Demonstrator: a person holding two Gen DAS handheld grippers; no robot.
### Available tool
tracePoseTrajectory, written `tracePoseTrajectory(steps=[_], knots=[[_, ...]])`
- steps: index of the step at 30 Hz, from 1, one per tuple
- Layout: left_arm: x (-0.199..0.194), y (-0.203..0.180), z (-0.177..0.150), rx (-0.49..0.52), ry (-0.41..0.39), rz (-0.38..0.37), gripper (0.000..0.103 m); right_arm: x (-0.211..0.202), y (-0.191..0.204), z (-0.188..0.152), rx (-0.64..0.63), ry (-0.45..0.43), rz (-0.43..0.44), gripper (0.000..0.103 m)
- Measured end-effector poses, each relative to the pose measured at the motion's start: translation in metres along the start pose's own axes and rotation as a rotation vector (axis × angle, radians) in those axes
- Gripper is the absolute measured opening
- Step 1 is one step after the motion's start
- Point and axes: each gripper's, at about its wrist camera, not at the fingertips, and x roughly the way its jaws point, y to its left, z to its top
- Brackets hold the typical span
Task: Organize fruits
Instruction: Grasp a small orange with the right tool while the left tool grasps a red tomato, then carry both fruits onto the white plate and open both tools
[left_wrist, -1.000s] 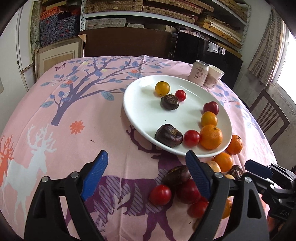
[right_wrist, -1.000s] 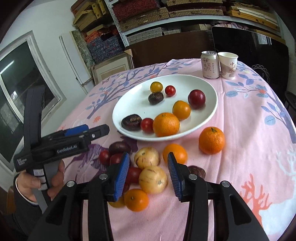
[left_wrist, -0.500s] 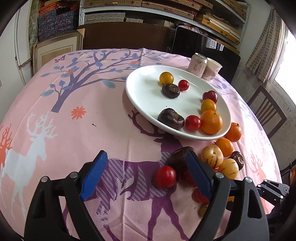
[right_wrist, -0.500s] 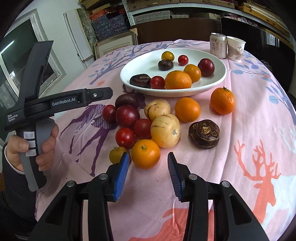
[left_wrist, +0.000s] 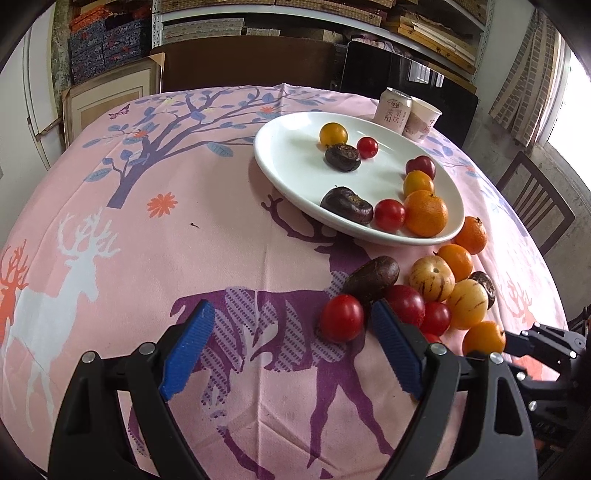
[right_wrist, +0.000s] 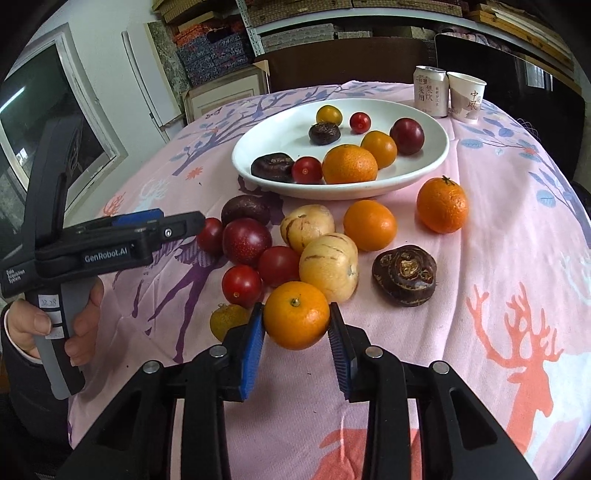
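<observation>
- Two grippers in play; my right gripper has both blue pads pressed on a small orange at the near edge of the loose fruit pile, on the pink tablecloth.
- My left gripper gapes wide, gripping nothing, a red tomato just inside its right finger.
- White plate behind the pile holds other fruit.

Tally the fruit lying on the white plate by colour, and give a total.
Orange or yellow fruits: 3
Red tomatoes: 2
Dark red plum: 1
Dark brown fruits: 2
Total on the plate: 8
</observation>
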Motion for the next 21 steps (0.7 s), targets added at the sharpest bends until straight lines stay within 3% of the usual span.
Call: tracePoseTrajectory(steps=[7,10,12,14,15,21], knots=[[0.01,-0.011,-0.008,0.079,0.012,0.034,0.083,-0.007,-0.01,0.0,0.025,-0.014,-0.001,0.035],[0.022,-0.017,-0.01,0.108,0.036,0.027,0.066,-0.009,-0.011,0.001,0.03,-0.022,0.011,0.035],[0.024,-0.021,-0.01,0.129,0.018,0.035,0.061,-0.01,-0.011,0.001,0.028,-0.027,0.013,0.035],[0.023,-0.026,-0.009,0.153,0.009,0.004,0.045,-0.011,-0.011,0.0,0.03,-0.029,0.018,0.035],[0.022,-0.028,-0.01,0.155,0.006,-0.017,0.031,-0.012,-0.01,-0.001,0.03,-0.031,0.019,0.035],[0.011,-0.023,-0.008,0.098,0.009,-0.07,0.027,-0.027,-0.012,-0.003,0.03,-0.061,0.01,0.035]])
